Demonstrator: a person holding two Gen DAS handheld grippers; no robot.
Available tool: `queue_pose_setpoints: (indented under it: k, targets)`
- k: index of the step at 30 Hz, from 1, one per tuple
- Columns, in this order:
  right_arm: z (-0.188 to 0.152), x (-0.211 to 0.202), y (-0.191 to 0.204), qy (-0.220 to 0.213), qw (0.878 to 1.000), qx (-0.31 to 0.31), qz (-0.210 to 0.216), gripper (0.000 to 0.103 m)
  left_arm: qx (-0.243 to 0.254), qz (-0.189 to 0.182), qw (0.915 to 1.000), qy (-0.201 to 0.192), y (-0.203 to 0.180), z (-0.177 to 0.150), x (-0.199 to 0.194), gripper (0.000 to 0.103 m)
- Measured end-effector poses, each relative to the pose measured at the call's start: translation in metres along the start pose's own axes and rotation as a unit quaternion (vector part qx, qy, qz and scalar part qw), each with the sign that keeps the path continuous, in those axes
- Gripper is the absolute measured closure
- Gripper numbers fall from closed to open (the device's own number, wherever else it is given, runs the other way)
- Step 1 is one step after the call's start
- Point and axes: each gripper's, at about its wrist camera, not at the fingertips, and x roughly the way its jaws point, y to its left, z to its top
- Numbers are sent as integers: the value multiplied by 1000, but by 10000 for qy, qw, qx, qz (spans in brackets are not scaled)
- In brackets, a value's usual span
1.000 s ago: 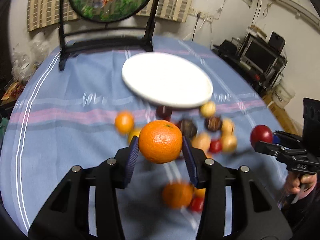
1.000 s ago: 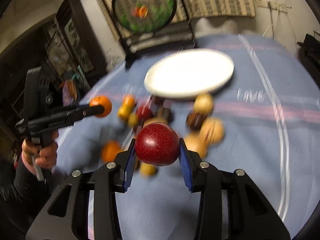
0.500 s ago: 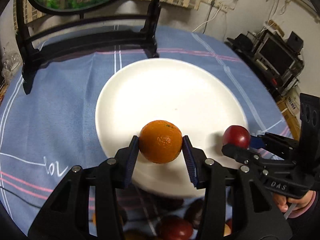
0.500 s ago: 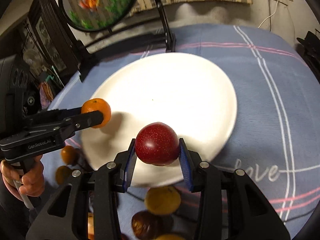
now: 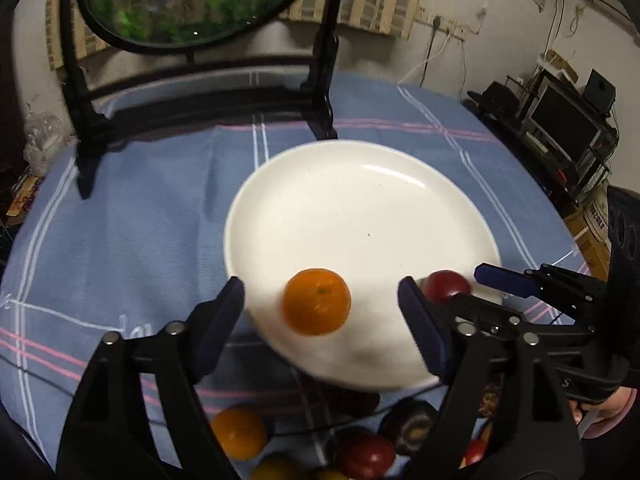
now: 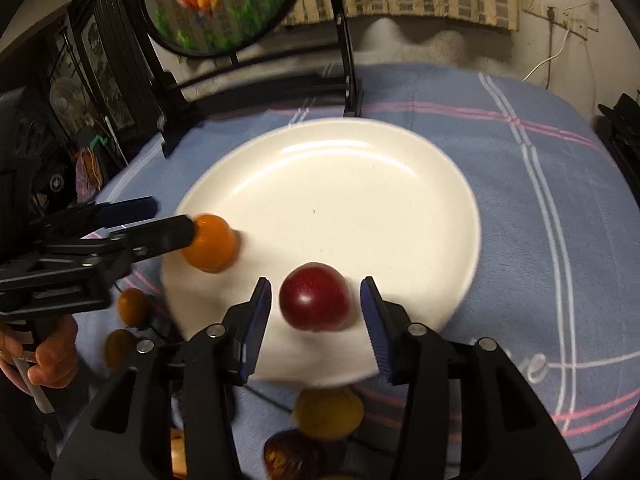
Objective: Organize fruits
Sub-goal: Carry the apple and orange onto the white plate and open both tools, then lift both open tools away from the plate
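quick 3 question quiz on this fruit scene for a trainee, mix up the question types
1. True or false: the left gripper is clamped on the orange.
2. Which fruit sits between the right gripper fingers? A) red apple B) banana C) orange
3. Fill in: both fruits are over the white ____.

Key
1. False: its jaws have just been opening and the pads stand clear of the orange.
2. A, the red apple.
3. plate.
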Motion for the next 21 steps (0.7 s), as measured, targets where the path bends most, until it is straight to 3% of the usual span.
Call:
queue_pose_setpoints:
  k: [1, 5, 8, 12, 16, 21]
  targets:
    - [-3, -12, 2, -124, 9999, 1, 2, 51, -68, 8, 9999, -159, 1, -5, -19, 10]
    - [-27, -58, 15, -584, 9982, -134, -38, 49, -26, 131, 9984, -547, 1, -35, -72, 6]
    - [-58, -86, 23, -774, 9968, -213, -21, 49, -27, 173, 9970, -753, -1, -78, -107, 5]
    - [-98, -97, 27, -752, 9970, -86, 163, 49, 18, 245, 9967, -772, -5, -146, -132, 4]
    - [-132, -95, 26, -550, 9979, 253, 214, 49, -170, 252, 9977, -598, -3, -193, -134, 4]
    - [-145, -85, 28, -250, 9990, 367, 95, 49, -386, 34, 9976, -570, 1, -217, -137, 4]
